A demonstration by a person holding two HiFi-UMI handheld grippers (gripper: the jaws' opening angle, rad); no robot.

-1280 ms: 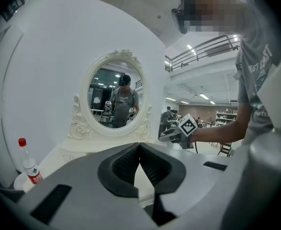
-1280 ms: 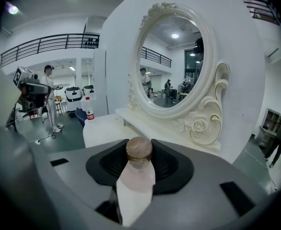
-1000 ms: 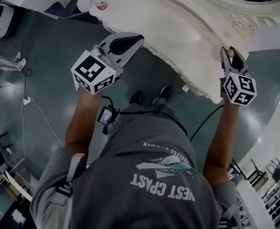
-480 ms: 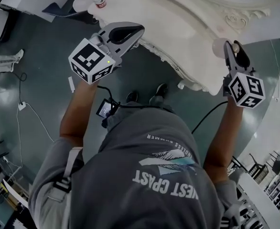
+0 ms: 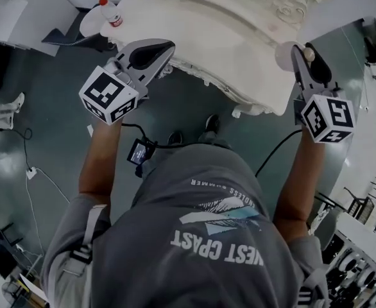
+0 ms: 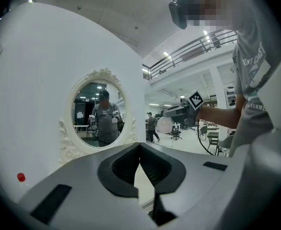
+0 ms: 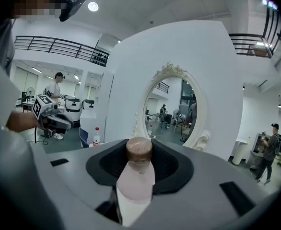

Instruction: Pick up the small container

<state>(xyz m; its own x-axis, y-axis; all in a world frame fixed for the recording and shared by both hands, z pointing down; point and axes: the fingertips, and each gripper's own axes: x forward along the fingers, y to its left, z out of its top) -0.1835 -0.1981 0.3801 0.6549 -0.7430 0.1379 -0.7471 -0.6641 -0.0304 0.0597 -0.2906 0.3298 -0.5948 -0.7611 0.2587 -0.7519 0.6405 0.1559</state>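
The small container [image 7: 134,181] is a pale pink bottle with a brown cap, upright between the jaws of my right gripper [image 7: 139,163], which is shut on it. In the head view, my right gripper [image 5: 308,58] hangs at the right end of the white dressing table [image 5: 226,37], and only the container's cap [image 5: 310,53] shows there. My left gripper [image 5: 157,51] is held at the table's front edge on the left. Its jaws touch in the left gripper view, so my left gripper [image 6: 140,150] is shut with nothing in it.
An oval mirror [image 7: 171,107] in an ornate white frame stands on the table against a white wall. A red-capped water bottle [image 5: 108,13] sits at the table's left end. Cables [image 5: 43,172] trail over the dark floor by the person's shoes. Other people stand far off.
Both grippers have drifted a little along the table edge as the head view shifted. The right gripper still holds the container and the left stays shut.
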